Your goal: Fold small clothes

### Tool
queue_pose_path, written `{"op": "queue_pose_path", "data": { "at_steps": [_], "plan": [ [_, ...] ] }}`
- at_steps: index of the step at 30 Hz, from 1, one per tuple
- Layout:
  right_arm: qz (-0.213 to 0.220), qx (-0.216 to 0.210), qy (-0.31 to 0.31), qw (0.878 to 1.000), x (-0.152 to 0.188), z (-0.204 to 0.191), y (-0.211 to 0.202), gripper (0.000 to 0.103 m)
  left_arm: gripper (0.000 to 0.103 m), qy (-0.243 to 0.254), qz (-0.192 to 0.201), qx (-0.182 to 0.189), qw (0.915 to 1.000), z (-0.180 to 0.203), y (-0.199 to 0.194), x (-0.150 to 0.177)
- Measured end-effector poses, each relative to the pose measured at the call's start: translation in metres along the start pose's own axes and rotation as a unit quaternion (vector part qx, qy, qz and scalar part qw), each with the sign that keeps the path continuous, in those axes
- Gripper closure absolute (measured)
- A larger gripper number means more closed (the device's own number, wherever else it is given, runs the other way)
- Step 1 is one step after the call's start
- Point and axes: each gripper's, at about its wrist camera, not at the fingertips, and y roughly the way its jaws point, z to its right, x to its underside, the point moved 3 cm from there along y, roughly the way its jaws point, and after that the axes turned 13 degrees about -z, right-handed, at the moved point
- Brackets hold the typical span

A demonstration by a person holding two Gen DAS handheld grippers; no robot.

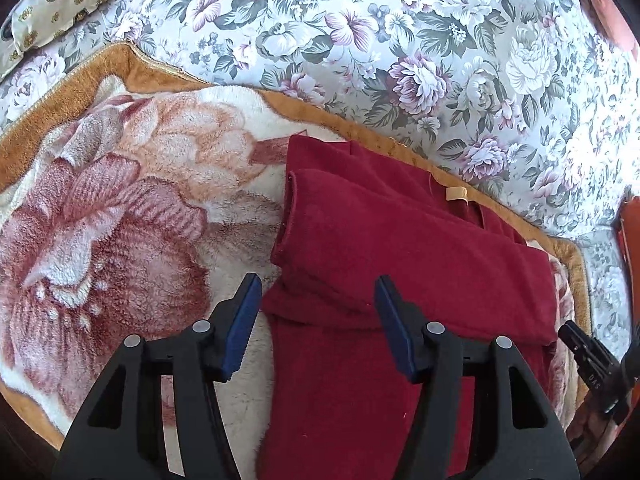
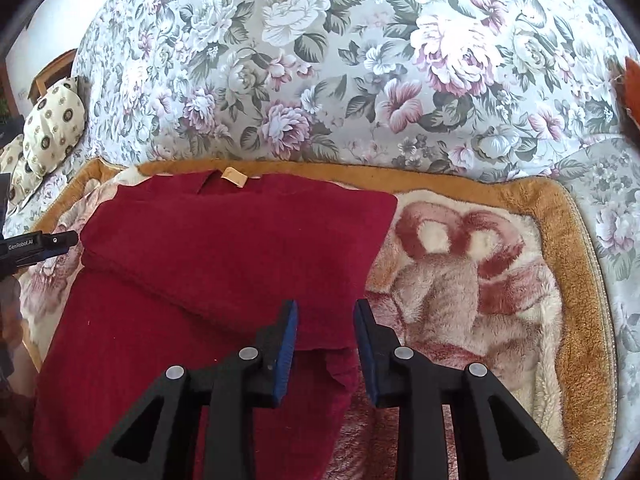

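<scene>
A patterned cream pillow (image 1: 60, 4) is seen at the far left, on a bed covered by a floral sheet (image 1: 400, 40). Nearer, a plush blanket (image 1: 120, 220) with a tan border and large pink flowers is spread over the sheet. A dark red garment (image 1: 400, 248) is laid on this blanket, partly folded, with its upper part doubled over the lower part and a small tan label (image 1: 457, 193) showing near its far edge. The left gripper (image 1: 316, 300) is held above the garment's left edge; its jaws are set wide apart, with nothing pressed between the blue pads. The right gripper (image 2: 326, 320) is poised over the garment's right edge, with its jaws parted more narrowly, and the cloth lies below them unclamped. An orange item (image 2: 630, 84) is glimpsed at the far right.
</scene>
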Motion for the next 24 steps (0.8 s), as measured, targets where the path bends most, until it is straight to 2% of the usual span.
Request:
{"op": "queue_pose_path", "data": {
  "at_steps": [2,4,6,11,15,22,24],
  "plan": [
    [-0.017,0.006,0.002,1.0,0.0,-0.004,0.01,0.077,0.044,0.0,-0.009,-0.005,0.9999,0.001,0.012,0.0],
    [-0.038,0.03,-0.002,0.999,0.004,-0.005,0.024,0.076,0.044,-0.001,-0.035,-0.024,0.9991,-0.001,0.031,0.001],
    [-0.031,0.049,-0.005,0.998,0.006,-0.005,0.028,0.076,0.038,0.001,-0.037,-0.03,0.9989,-0.005,0.039,0.003],
    [-0.026,0.006,0.028,0.999,0.013,-0.001,0.003,0.077,0.038,-0.019,-0.053,-0.003,0.9984,-0.014,0.026,0.014],
    [-0.036,-0.039,0.037,0.998,0.044,-0.009,-0.018,0.074,0.038,-0.021,-0.05,0.02,0.9983,-0.016,0.0,0.044],
    [-0.063,-0.053,0.042,0.996,0.107,-0.022,-0.031,0.074,0.038,0.004,-0.048,0.033,0.9983,-0.005,-0.035,0.108],
    [-0.082,-0.039,0.029,0.995,0.12,-0.026,-0.023,0.074,0.038,0.01,-0.059,0.036,0.9975,-0.002,-0.034,0.126]
  ]
}}
